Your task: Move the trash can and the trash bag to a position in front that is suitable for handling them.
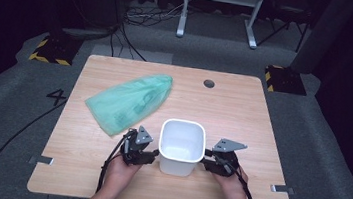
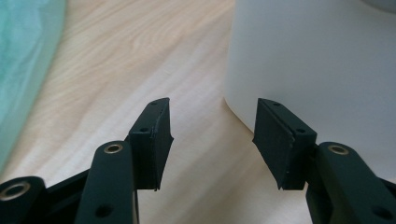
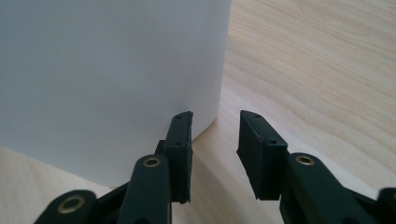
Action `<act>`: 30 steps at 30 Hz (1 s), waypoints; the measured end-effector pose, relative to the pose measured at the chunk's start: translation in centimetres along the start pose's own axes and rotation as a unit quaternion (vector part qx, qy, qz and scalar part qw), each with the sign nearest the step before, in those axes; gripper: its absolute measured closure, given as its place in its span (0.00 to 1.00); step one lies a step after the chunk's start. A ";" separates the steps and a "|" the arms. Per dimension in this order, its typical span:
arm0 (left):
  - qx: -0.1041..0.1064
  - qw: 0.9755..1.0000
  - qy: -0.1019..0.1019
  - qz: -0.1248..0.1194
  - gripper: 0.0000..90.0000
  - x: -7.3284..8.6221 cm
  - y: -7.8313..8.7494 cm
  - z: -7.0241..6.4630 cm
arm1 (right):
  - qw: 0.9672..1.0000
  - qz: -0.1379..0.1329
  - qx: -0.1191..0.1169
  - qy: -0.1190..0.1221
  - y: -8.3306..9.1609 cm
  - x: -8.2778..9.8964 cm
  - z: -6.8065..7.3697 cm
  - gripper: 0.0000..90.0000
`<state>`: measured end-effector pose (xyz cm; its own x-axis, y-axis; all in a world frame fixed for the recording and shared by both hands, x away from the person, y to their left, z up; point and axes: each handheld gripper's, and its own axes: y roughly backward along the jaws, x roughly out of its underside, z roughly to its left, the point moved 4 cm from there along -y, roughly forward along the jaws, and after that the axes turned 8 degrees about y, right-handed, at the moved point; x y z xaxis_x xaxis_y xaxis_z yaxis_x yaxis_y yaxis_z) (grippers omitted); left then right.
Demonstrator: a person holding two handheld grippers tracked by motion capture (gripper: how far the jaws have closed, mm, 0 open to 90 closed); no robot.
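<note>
A white plastic bin [image 1: 176,166] stands upright near the front middle of the wooden table [image 1: 243,112]. A crumpled green plastic bag [image 1: 131,102] lies behind it to the left. My left gripper [image 1: 154,153] sits just left of the bin, jaws open and empty. In the left gripper view the gripper [image 2: 212,121] points past the bin's rounded wall [image 2: 317,60], with the bag [image 2: 23,60] at the far left. My right gripper [image 1: 206,159] is just right of the bin, also open. In the right gripper view the gripper [image 3: 215,135] has its left jaw close against the bin's wall [image 3: 107,70], with nothing between the pads.
A dark round cable hole [image 1: 209,83] sits in the tabletop at the back. Bare wood lies right of the bin and behind it. Cables and yellow-black striped bases [image 1: 49,50] are on the grey floor beyond the table.
</note>
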<state>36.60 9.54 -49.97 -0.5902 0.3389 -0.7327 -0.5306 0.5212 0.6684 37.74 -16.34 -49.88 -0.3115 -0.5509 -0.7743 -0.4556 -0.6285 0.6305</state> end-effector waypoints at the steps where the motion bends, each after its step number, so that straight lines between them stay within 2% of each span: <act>1: 0.002 1.000 -0.002 0.001 0.51 0.2 0.1 -0.3 | 1.000 0.000 -0.002 0.002 0.2 0.3 0.2 0.70; 5: -0.004 1.000 -0.022 0.011 0.42 0.7 0.5 -0.8 | 1.000 0.000 -0.009 0.000 0.8 1.3 0.6 0.61; 8: -0.039 0.999 -0.028 0.010 0.40 0.5 0.7 0.2 | 1.000 -0.004 -0.001 0.002 1.2 1.6 0.6 0.60; 11: -0.062 0.998 -0.012 0.006 0.37 -0.1 0.8 2.2 | 1.000 -0.006 0.007 0.000 1.5 1.8 0.3 0.59; 12: -0.062 0.998 -0.012 0.006 0.37 -0.1 0.8 2.2 | 1.000 -0.006 0.007 0.000 1.5 1.8 0.3 0.59; 13: -0.083 0.996 -0.003 0.013 0.36 -0.7 0.6 3.7 | 1.000 -0.006 0.010 -0.002 1.6 1.9 0.1 0.58; 17: -0.090 0.995 0.026 0.016 0.32 -1.7 -0.2 6.6 | 1.000 -0.004 0.015 -0.009 1.8 2.2 -0.1 0.57; 20: -0.093 0.995 0.031 0.021 0.29 -2.3 -1.0 8.4 | 1.000 -0.001 0.018 -0.014 1.8 2.6 -0.1 0.56; 24: -0.103 0.994 0.035 0.015 0.27 -2.6 -1.8 9.8 | 1.000 0.004 0.019 -0.019 1.6 3.1 -0.3 0.56; 27: -0.107 0.993 0.039 0.031 0.33 -2.7 -2.6 10.6 | 1.000 0.004 0.011 -0.026 1.5 3.2 -0.2 0.57; 30: -0.125 0.990 0.045 0.044 0.42 -2.7 -3.3 11.2 | 1.000 0.003 0.006 -0.029 1.5 3.3 -0.2 0.57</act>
<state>46.74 15.70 -51.63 -0.6865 0.2968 -0.6638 -0.6024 0.2790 0.7478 36.15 -19.22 -51.47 -0.3627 -0.5213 -0.7724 -0.4626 -0.6188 0.6349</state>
